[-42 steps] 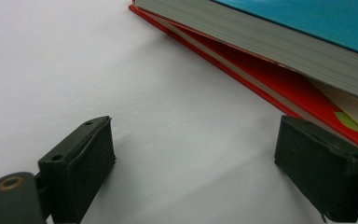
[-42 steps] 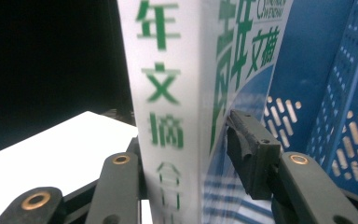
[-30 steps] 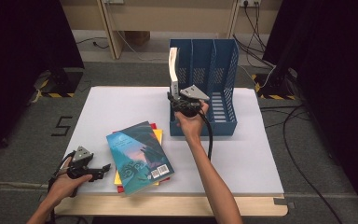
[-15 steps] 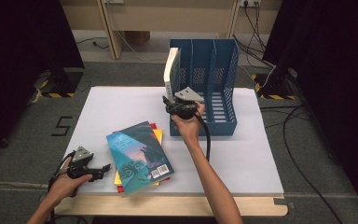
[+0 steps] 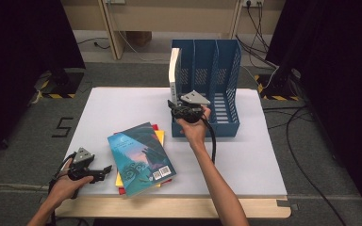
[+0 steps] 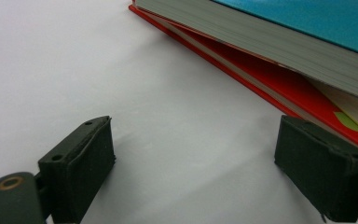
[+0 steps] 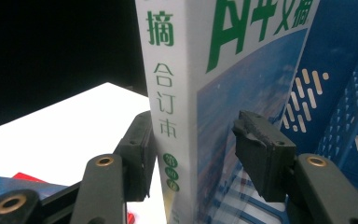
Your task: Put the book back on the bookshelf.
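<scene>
A white book (image 5: 174, 70) with green characters on its spine (image 7: 168, 107) stands upright in the left slot of the blue file rack (image 5: 226, 89). My right gripper (image 5: 176, 111) (image 7: 193, 140) is at the book's lower part with the book between its jaws. The jaws have just been opening; the right pad (image 7: 261, 154) stands off the cover. A stack of books (image 5: 141, 157) lies on the white table, topped by a teal one (image 6: 307, 23) over a red one (image 6: 279, 88). My left gripper (image 5: 101, 172) (image 6: 193, 163) rests open on the table by the stack's left edge.
The white tabletop (image 5: 122, 108) carries the rack at its back right. The rack's middle and right slots (image 5: 219, 101) show nothing standing in them. Cables (image 5: 292, 122) and dark stands lie on the floor around the table.
The white book has gone from leaning left to standing upright in the rack's left slot. My right hand has shifted slightly with it. The left gripper has stayed put.
</scene>
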### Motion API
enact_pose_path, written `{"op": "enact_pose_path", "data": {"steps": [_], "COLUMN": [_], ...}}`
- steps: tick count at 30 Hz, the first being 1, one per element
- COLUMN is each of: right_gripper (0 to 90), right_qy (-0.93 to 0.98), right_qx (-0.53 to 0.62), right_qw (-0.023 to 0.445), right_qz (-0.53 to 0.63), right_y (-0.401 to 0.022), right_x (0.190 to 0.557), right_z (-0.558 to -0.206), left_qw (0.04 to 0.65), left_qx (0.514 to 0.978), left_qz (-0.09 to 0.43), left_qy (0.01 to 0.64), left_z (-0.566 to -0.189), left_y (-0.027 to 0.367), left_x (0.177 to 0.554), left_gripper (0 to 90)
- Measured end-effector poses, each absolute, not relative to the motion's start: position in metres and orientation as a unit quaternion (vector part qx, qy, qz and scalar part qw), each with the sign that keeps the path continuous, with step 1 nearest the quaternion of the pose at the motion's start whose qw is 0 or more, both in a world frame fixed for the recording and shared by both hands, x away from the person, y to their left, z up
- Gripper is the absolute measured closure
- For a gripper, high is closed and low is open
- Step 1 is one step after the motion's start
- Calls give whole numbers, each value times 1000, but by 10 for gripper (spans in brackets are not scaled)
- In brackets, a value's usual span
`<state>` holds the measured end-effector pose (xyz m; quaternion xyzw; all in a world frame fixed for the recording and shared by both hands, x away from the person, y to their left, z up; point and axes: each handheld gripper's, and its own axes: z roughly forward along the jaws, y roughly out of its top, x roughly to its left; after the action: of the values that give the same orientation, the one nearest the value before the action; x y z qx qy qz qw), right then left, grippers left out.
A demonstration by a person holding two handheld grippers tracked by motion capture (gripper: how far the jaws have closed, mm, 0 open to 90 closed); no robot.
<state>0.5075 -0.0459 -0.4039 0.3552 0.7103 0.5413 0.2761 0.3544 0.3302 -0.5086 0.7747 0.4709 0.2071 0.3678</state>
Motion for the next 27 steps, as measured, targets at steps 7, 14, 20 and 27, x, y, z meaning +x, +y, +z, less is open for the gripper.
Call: {"op": "enact_pose_path", "data": {"steps": [7,14,20,27], "right_gripper": [505,507,499,484], "right_qy": [708,710,712,713], "right_qx": [351,347,344,347], "right_qw": [275,274,268,258], "right_qz": [547,548,550,552], "right_y": [-54,-62,-67,-75], "right_x": [500,494,488,477], "right_z": [-401,-402,-402,-402], "left_qw": [368,368,368,368], "left_qx": [775,774,774,774], "left_qz": [207,207,207,207], "left_qy": [471,471,471,471], "left_z": [-509,-509,-509,-509], "left_y": [330,330,330,330], "left_x": [354,354,354,354], "left_gripper": [107,107,107,107]}}
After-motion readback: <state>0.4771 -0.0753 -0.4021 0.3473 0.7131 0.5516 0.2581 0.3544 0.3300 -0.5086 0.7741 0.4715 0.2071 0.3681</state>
